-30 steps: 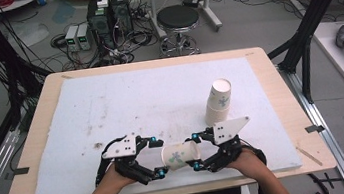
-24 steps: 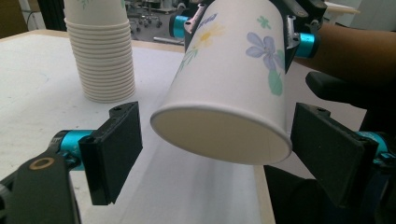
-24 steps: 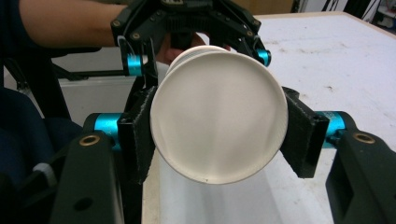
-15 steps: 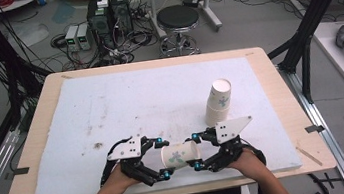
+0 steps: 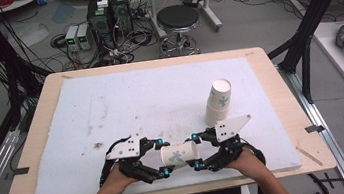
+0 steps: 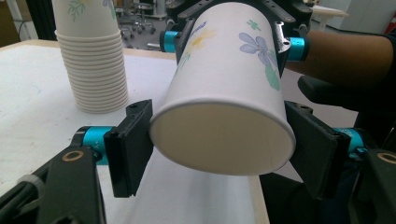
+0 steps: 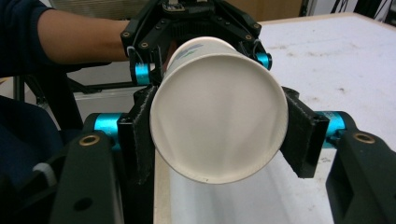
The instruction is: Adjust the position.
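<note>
A single paper cup (image 5: 179, 154) is held on its side near the front edge of the table (image 5: 280, 94), just above the white mat (image 5: 125, 103), gripped from both ends at once. In the high view the left gripper (image 5: 160, 158) is seen closed on the cup's left end and the right gripper (image 5: 195, 150) closed on its right end, the two facing each other.

In the left gripper view the cup (image 6: 224, 88) is pressed between the two black pads (image 6: 130, 147) at one end, and the other gripper (image 6: 233, 28) is clamped around the far end — its blue fittings are visible on either side. A tall stack of nested cups (image 6: 91, 51) stands upright on the mat behind, well apart from the held cup; in the high view this stack (image 5: 218, 102) is placed right of centre.

In the right gripper view the cup (image 7: 218, 109) is likewise squeezed between the pads (image 7: 299, 135) — the opposite gripper (image 7: 196, 44) is seen beyond it.
</note>
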The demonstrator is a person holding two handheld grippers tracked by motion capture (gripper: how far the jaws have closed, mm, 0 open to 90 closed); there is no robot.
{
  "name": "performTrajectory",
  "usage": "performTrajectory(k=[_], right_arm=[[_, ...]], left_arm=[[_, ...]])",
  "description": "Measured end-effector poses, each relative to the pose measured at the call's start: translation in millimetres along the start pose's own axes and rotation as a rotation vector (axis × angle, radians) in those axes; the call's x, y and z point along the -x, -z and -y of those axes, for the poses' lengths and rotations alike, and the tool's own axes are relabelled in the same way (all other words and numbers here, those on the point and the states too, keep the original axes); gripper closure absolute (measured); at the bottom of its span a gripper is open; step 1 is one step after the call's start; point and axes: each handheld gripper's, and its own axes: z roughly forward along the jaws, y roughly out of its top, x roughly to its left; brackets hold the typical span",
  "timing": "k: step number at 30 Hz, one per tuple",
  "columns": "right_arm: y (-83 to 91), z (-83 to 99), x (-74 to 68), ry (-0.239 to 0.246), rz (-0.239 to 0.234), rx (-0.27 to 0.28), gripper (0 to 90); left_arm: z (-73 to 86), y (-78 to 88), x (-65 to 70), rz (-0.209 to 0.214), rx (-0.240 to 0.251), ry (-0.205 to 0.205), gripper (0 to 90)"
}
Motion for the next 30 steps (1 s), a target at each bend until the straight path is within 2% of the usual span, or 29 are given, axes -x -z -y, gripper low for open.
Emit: performTrajectory(k=[3,5,7,8,9,10,12,13,14,15,16,17,19,20,21,22,23,24,26,27,28,30], right_arm=[[-1.1,-0.7,-0.9,0.002,0.007,-0.005,33.4],[-2.0,-1.9,-1.5,-0.016,0.032,0.000,20.4],[-1.6,-3.4,-1.9,-0.027,0.036,0.006,19.6],[-1.6,-3.4,-1.9,-0.027,0.036,0.006,19.6],[-0.1,-5.6,-2.6,-0.015,0.043,0.002,19.6],[0.3,-6.7,-2.6,-0.009,0.044,-0.004,19.6],[0.6,-7.7,-3.5,-0.012,0.045,-0.012,19.6],[0.4,-9.8,-4.1,-0.003,0.054,-0.031,19.6],[-0.2,-10.9,-4.2,0.004,0.059,-0.046,19.6],[-0.9,-12.3,-4.2,0.014,0.062,-0.062,19.6],[-1.7,-14.0,-4.7,0.019,0.066,-0.078,19.6],[-2.7,-16.0,-5.1,0.025,0.070,-0.095,19.6],[-4.9,-20.2,-5.1,0.052,0.078,-0.134,19.6],[-4.9,-20.2,-5.1,0.052,0.078,-0.134,19.6],[-6.2,-22.2,-5.1,0.064,0.087,-0.155,19.7],[-9.7,-25.6,-4.9,0.088,0.103,-0.206,19.6],[-11.3,-27.0,-4.9,0.095,0.108,-0.233,19.6],[-11.3,-27.0,-4.9,0.095,0.108,-0.233,19.6],[-16.6,-30.7,-4.6,0.123,0.109,-0.280,19.8],[-18.2,-32.1,-4.8,0.130,0.108,-0.292,19.8],[-18.2,-32.1,-4.8,0.130,0.108,-0.292,19.8],[-21.9,-34.7,-4.8,0.145,0.109,-0.317,19.8]], left_arm=[[-2.0,0.8,-0.4,0.004,-0.010,0.021,29.0],[-3.5,1.2,-0.8,0.007,-0.021,0.022,29.2],[-6.5,1.5,-0.6,0.007,-0.052,0.027,29.2],[-6.5,1.5,-0.6,0.007,-0.052,0.027,29.2],[-7.8,1.7,-0.2,0.004,-0.064,0.029,29.4],[-11.6,2.0,0.5,-0.007,-0.110,0.021,29.4],[-13.5,2.3,0.7,-0.010,-0.126,0.025,29.5],[-18.2,2.5,0.7,-0.026,-0.180,0.016,29.5],[-18.2,2.5,0.7,-0.026,-0.180,0.016,29.5],[-22.9,2.5,1.0,-0.039,-0.228,0.008,29.5],[-22.9,2.5,1.0,-0.039,-0.228,0.008,29.5],[-27.7,2.0,0.8,-0.049,-0.278,-0.001,29.5],[-32.6,1.5,0.2,-0.064,-0.324,-0.015,29.5],[-32.6,1.5,0.2,-0.064,-0.324,-0.015,29.5],[-35.0,1.0,-0.2,-0.067,-0.351,-0.021,29.5],[-37.3,0.4,-0.4,-0.068,-0.374,-0.025,29.5],[-39.3,-0.7,-0.4,-0.072,-0.392,-0.026,29.5],[-41.7,-1.3,-0.7,-0.071,-0.422,-0.032,29.5],[-45.6,-3.0,-1.1,-0.073,-0.460,-0.037,29.5],[-48.8,-4.9,-1.4,-0.075,-0.497,-0.037,29.5],[-48.8,-4.9,-1.4,-0.075,-0.497,-0.037,29.5],[-52.0,-6.0,-2.7,-0.080,-0.533,-0.032,29.5]])
